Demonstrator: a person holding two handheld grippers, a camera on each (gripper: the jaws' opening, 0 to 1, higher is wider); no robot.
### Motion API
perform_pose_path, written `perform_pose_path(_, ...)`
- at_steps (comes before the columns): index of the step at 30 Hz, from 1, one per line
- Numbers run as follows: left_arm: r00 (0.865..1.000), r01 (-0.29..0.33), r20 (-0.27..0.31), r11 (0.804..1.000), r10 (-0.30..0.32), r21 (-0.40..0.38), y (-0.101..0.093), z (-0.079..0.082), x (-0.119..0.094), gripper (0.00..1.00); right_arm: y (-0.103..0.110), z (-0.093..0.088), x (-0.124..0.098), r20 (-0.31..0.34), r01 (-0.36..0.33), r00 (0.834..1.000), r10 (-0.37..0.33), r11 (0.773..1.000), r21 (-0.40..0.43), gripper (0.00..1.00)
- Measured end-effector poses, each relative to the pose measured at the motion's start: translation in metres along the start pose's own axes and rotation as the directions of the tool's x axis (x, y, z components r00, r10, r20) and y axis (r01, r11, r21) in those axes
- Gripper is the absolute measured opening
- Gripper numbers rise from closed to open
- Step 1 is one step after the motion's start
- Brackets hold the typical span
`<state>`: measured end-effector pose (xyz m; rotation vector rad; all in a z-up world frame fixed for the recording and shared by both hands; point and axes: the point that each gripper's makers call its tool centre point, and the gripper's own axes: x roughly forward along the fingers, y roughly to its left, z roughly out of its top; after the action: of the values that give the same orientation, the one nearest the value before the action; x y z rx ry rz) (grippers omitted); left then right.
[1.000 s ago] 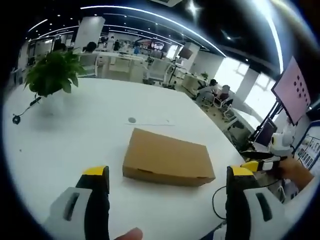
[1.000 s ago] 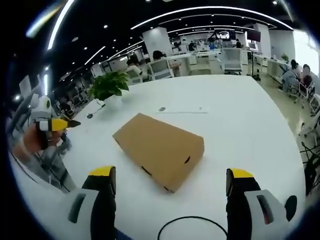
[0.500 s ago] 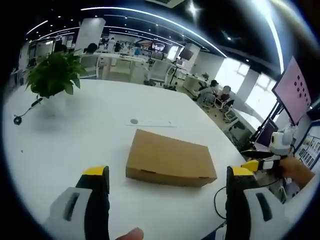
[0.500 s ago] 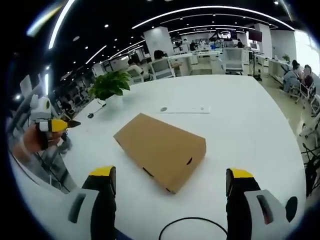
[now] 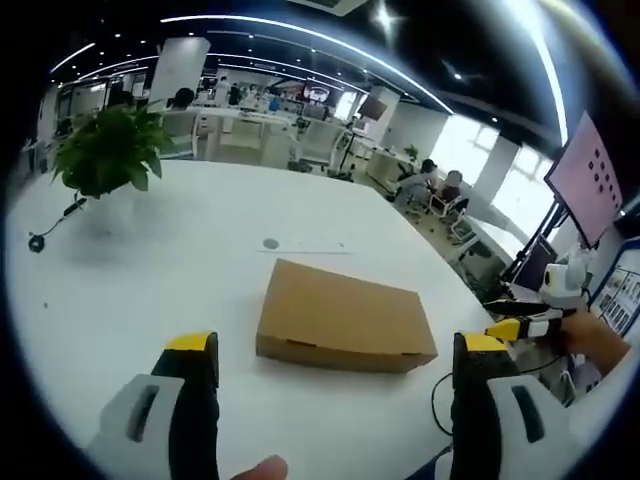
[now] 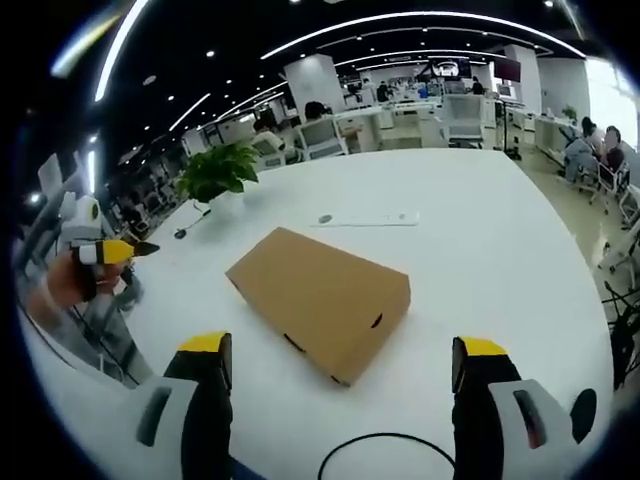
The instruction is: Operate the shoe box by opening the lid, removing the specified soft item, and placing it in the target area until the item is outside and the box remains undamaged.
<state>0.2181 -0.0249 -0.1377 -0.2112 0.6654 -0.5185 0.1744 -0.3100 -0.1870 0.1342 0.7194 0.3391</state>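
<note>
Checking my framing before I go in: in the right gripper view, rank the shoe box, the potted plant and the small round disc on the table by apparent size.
1. shoe box
2. potted plant, though it stands farther off, which shrinks it
3. round disc

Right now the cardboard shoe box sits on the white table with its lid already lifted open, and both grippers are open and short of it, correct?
Not quite: the lid is closed, not lifted. The right gripper view shows the shoe box lying flat and shut on the white table, with its front tabs tucked in. The rest holds: the left gripper and the right gripper are open and short of the box.
</note>
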Motion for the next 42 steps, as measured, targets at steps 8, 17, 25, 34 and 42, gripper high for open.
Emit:
perform_pose_path(8, 1.000, -0.014, 0.003, 1.000, 0.014, 0.006, 0.004, 0.000, 0.000, 0.99, -0.002, -0.005, 0.003, -0.001, -0.004, 1.000, 0.004, 1.000, 0.028, 0.93)
perform_pose_path(17, 1.000, -0.011, 0.017, 0.999, 0.010, 0.049, -0.002, 0.001, 0.002, 0.99, -0.008, -0.006, 0.012, 0.006, -0.010, 1.000, 0.010, 0.998, 0.063, 0.91)
perform_pose_path(25, 1.000, 0.002, 0.005, 0.999, -0.002, 0.040, -0.006, -0.002, 0.004, 0.99, -0.010, -0.005, 0.023, 0.010, -0.019, 1.000, 0.018, 0.996, 0.086, 0.91)
perform_pose_path(34, 1.000, -0.006, 0.018, 0.998, 0.005, 0.064, -0.005, 0.001, -0.002, 0.99, -0.015, -0.010, 0.031, -0.009, -0.034, 0.999, 0.035, 0.991, 0.128, 0.88)
perform_pose_path(42, 0.999, -0.007, 0.049, 0.996, 0.002, 0.093, -0.007, 0.005, -0.003, 0.99, -0.016, -0.008, 0.038, -0.009, -0.046, 0.999, 0.048, 0.987, 0.154, 0.88)
